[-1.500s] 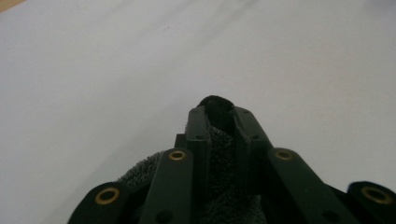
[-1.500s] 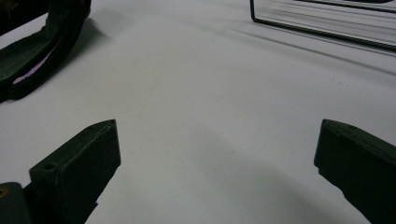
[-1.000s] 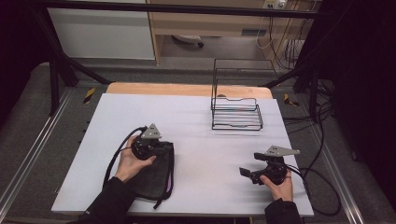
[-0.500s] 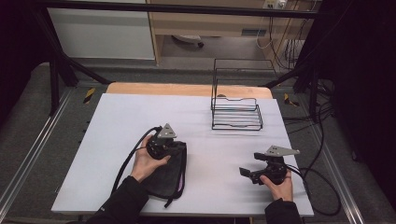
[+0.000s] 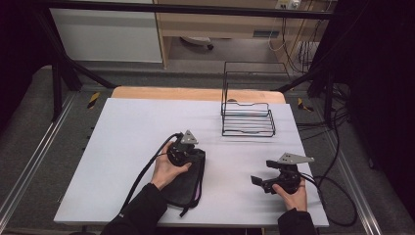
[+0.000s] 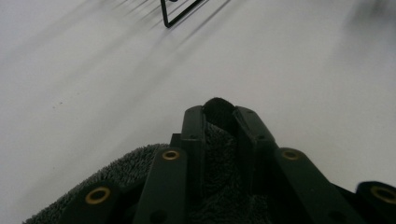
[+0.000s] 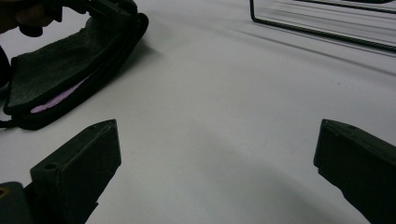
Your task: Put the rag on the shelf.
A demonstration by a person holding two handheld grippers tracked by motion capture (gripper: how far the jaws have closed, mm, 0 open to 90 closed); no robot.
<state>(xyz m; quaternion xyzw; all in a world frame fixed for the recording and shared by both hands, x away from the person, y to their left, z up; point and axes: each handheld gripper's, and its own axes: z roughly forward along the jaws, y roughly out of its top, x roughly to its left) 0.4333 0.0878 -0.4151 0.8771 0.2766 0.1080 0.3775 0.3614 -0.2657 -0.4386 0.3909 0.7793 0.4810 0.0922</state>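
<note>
High view: left hand-held gripper (image 5: 192, 152) pinching far edge of folded dark towel (image 5: 186, 183), near left front of tabletop (image 5: 132, 122); jaws just eased slightly, cloth between them. Right hand-held gripper (image 5: 259, 182) spread, idle. Towel well short of wire rack (image 5: 247, 120); transfer apparently left.

No readable text, labels, brands or numbers anywhere. Blue tag on the far wooden cabinet (image 5: 266, 34) is too small and blurred to read.
</note>
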